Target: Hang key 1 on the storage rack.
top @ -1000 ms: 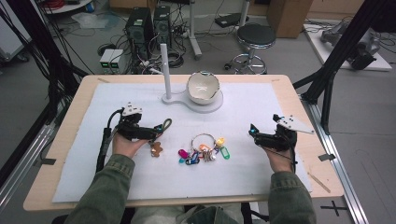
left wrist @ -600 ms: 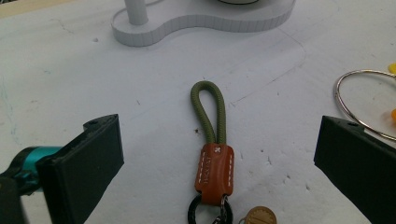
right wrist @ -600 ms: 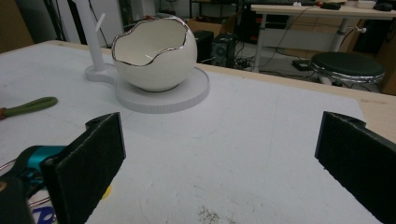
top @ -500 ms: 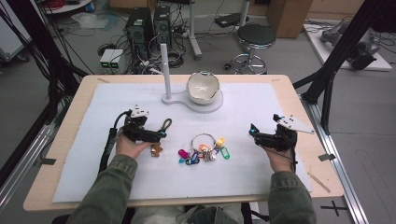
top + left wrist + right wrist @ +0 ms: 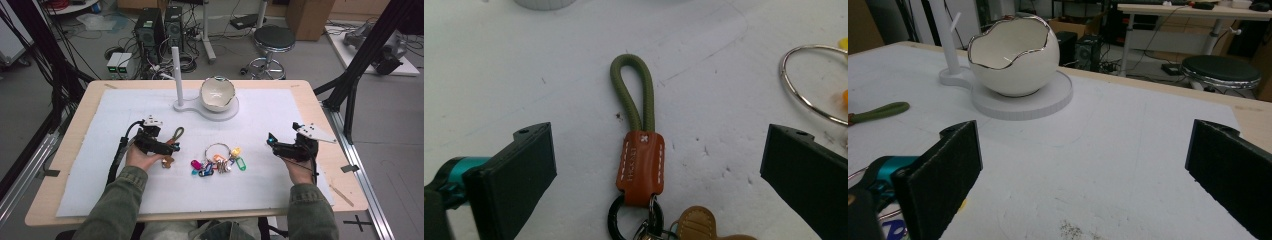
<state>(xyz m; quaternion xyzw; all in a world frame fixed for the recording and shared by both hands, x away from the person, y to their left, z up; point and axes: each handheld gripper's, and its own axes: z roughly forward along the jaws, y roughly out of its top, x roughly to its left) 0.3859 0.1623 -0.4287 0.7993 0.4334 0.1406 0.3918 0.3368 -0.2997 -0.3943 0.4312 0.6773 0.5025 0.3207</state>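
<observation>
A keychain lies on the white mat, with a green cord loop [image 5: 631,95] and a brown leather tab [image 5: 640,167]. Below the tab are a black ring [image 5: 620,221] and a tan leather piece [image 5: 696,225]. My left gripper [image 5: 659,150] is open, its jaws wide apart on either side of the tab and not touching it. From above, the left gripper [image 5: 170,146] sits just left of the cord loop [image 5: 178,133]. A metal key ring with several coloured tags [image 5: 220,159] lies mid-table. My right gripper [image 5: 271,144] is open and holds nothing; it stays open [image 5: 1083,150], facing the bowl.
A white egg-shaped bowl [image 5: 217,93] with a silver rim stands on a round white base [image 5: 1048,97] beside a white post [image 5: 176,70] at the back of the mat. Wooden table edges [image 5: 345,165] frame the mat. A stool [image 5: 1220,70] and computers stand beyond the table.
My left gripper has moved a little to the right and towards the person, closer to the keychain. The right gripper has stayed put.
</observation>
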